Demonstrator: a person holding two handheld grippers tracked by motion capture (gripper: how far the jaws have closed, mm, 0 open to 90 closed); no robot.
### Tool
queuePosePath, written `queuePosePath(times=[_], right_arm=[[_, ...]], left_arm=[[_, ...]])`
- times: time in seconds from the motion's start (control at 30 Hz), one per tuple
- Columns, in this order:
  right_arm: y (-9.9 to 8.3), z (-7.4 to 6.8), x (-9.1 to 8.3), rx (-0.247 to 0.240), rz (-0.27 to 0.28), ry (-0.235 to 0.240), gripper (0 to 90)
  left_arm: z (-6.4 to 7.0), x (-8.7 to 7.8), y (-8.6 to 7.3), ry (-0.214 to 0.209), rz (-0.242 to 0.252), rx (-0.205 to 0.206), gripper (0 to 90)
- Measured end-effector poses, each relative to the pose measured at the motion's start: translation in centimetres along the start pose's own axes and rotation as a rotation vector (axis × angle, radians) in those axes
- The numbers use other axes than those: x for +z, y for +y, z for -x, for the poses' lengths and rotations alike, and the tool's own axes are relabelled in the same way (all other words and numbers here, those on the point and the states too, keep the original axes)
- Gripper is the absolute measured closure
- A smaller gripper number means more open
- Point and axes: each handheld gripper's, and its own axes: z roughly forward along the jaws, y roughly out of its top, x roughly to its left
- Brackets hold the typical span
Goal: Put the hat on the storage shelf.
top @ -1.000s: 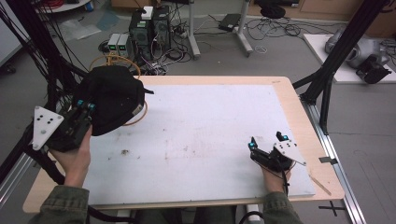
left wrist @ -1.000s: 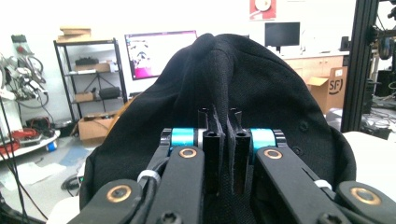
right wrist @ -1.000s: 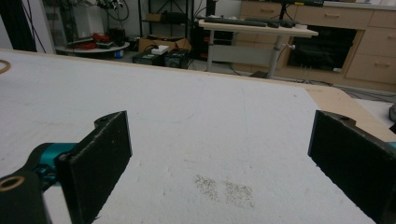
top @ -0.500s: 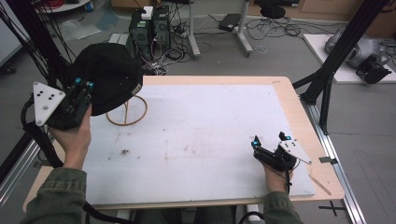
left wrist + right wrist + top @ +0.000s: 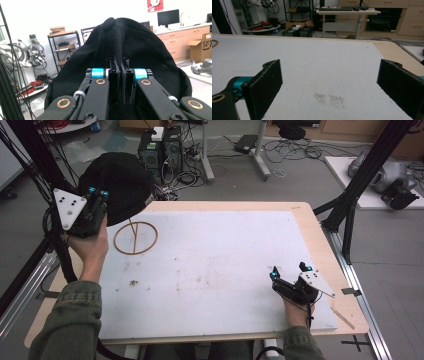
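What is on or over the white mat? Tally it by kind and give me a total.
Black hat, pinched in the left gripper and lifted: 1
Wooden ring stand on the mat: 1
Grippers, counting the right gripper with its fingers spread: 2
Total: 4

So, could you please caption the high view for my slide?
Left gripper lifts a black cap off its wooden stand; right gripper rests open.

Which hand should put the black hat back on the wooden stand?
Probably the left. The left gripper already pinches the black hat right above the wooden stand. The right gripper rests open, far across the table.
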Motion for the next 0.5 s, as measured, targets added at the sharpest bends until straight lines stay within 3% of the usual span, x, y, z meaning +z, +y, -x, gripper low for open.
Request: queuePosePath(times=[0.27, 0.5], right_arm=[[-0.1, -0.1, 0.3, -0.011, -0.004, 0.007, 5.2], [-0.1, 0.1, 0.3, -0.022, 0.001, 0.012, 5.2]], left_arm=[[0.1, 2.6, 1.5, 0.005, 0.009, 0.003, 87.3], [-1.0, 4.9, 1.8, 0.038, -0.055, 0.007, 87.3]])
